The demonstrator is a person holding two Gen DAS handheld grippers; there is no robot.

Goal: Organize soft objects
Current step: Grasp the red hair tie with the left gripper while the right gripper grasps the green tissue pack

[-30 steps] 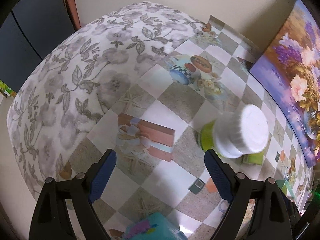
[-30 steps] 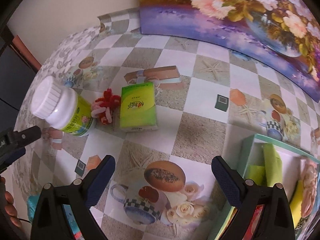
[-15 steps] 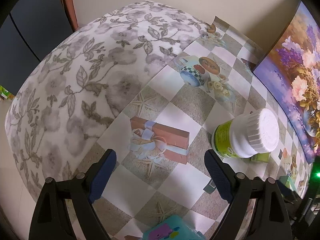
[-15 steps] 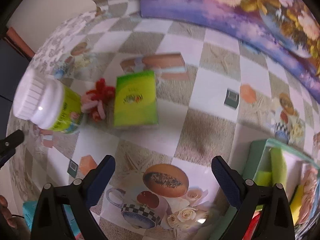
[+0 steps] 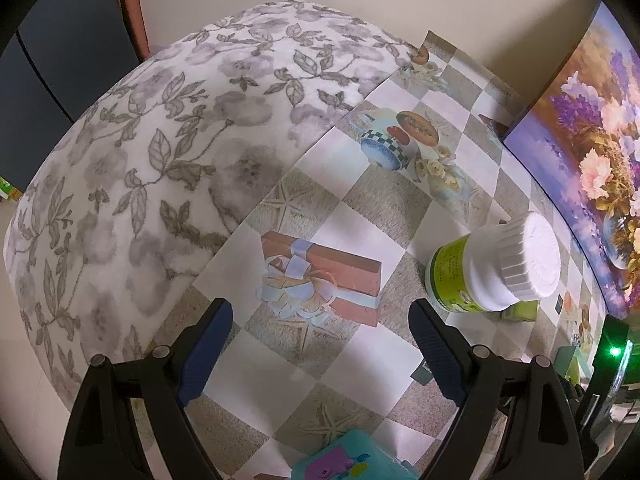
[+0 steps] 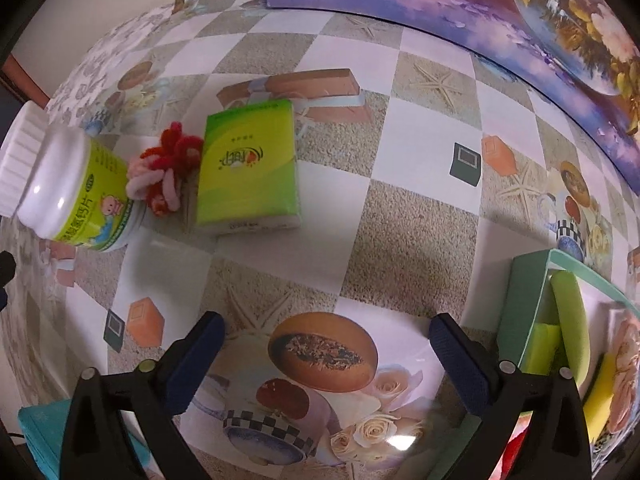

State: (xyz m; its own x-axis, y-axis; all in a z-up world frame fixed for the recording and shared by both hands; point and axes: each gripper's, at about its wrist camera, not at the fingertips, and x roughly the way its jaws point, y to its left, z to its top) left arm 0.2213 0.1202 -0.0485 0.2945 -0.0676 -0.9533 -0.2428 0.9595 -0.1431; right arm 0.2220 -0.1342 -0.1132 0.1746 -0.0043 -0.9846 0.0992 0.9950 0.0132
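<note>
A green tissue pack [image 6: 248, 168] lies flat on the patterned tablecloth in the right wrist view. Against its left side sits a red and pink yarn scrunchie [image 6: 166, 172]. My right gripper [image 6: 326, 338] hangs open over the cloth, nearer the camera than the pack, with nothing between its jaws. A green box [image 6: 528, 308] at the lower right holds yellow and green soft pieces. My left gripper [image 5: 320, 322] is open over a printed gift picture, nothing in it. A sliver of the tissue pack [image 5: 518, 312] peeks out behind the bottle.
A white-capped bottle with a green label [image 6: 72, 196] [image 5: 492, 268] stands left of the scrunchie. A floral painting [image 6: 500, 12] [image 5: 592, 184] leans along the back. A grey floral cloth [image 5: 160, 152] covers the table's left end. A teal item [image 5: 352, 460] [image 6: 40, 436] lies near the front.
The right gripper has sunk toward the table, so the tissue pack, scrunchie and bottle look larger. The left gripper's view has drifted slightly, its jaws unchanged.
</note>
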